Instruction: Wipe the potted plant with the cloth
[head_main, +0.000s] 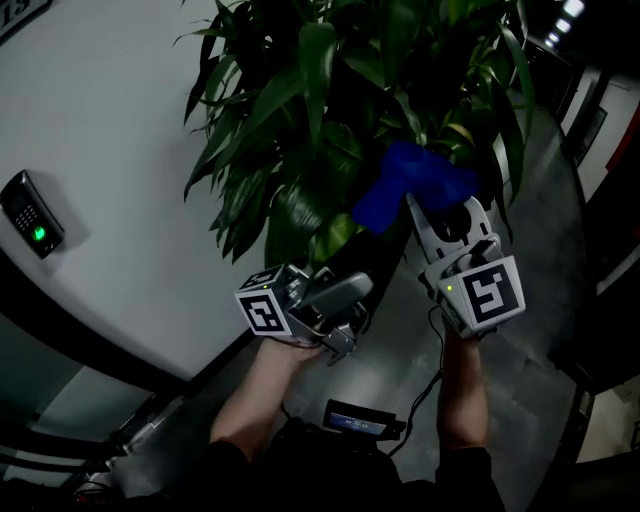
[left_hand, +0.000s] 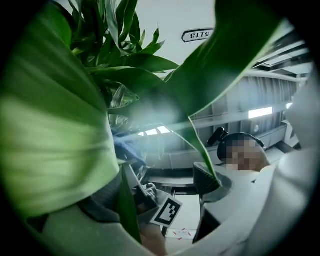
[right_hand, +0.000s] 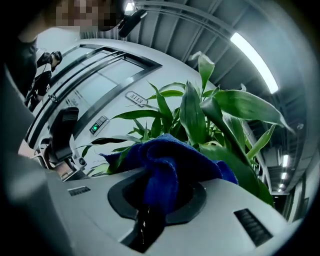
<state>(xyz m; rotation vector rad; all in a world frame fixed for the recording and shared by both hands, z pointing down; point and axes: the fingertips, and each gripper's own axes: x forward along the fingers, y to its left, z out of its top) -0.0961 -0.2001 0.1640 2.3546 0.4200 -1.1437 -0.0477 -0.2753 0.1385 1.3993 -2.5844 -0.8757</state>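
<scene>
Blue cloth (right_hand: 167, 165) is clamped in the right tool (right_hand: 157, 200). In the right gripper view its jaws are closed on a fold of the fabric, and the rest of the cloth bunches up above the tips against the leaves. In the head view the right tool (head_main: 425, 215) sits right of centre with its marker cube (head_main: 488, 292) toward the camera. The cloth (head_main: 410, 185) is pressed into the lower right part of the foliage.

The left tool (left_hand: 157, 192) has its jaws apart. In the left gripper view one broad leaf (left_hand: 55, 140) covers the left jaw. A narrow leaf (left_hand: 200, 145) runs down to the dark pad of the right jaw. Whether either leaf is pinched cannot be told. In the head view the left tool (head_main: 335, 300) is held at lower centre, just under the lowest leaves. Its marker cube (head_main: 265, 310) is at its left end.

The plant (head_main: 330, 90) fills the upper centre of the head view with long, glossy green leaves. Its pot is hidden by the foliage.

A white wall (head_main: 100, 100) occupies the upper left of the head view. It carries an access keypad (head_main: 30, 212) with a green light at the left edge. The right gripper view shows the same keypad (right_hand: 97, 125) and a door number plate (right_hand: 136, 98) above it. Grey floor (head_main: 400, 365) lies below the tools.
</scene>
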